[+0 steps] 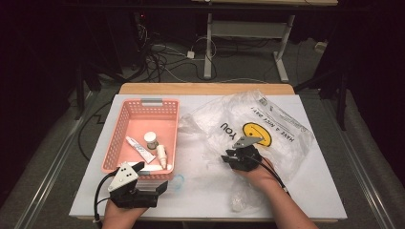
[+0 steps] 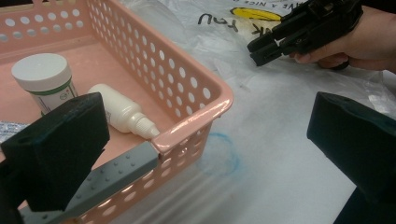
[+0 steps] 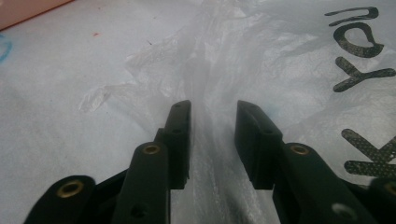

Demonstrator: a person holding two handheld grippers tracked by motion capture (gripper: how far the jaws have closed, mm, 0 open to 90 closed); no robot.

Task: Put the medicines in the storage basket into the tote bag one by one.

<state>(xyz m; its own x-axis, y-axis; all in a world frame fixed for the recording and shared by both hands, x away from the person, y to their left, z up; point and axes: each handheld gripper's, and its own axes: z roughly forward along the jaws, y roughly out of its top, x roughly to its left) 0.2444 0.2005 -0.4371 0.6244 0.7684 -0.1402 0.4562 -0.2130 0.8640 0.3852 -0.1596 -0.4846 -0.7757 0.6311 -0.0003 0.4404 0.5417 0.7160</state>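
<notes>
A crumpled clear plastic bag (image 1: 267, 119) printed with a yellow smiley lies on the right half of the white table. My right gripper (image 1: 228, 156) rests low at the bag's left edge. In the right gripper view its jaws (image 3: 212, 121) stand a narrow gap apart, with a raised fold of the bag (image 3: 205, 79) running between them; the pads do not visibly press it. My left gripper (image 1: 152, 176) is wide open at the near right corner of the pink basket (image 1: 143, 102). One of its jaws hangs over the basket's inside, the other outside (image 2: 205, 135).
In the basket (image 2: 187, 65) lie a white-lidded jar (image 2: 44, 77), a white dropper bottle (image 2: 121, 112) and a tube (image 1: 140, 149). A grey handle (image 2: 116, 170) sits on its near rim. A faint blue ring (image 2: 219, 154) marks the table beside the basket.
</notes>
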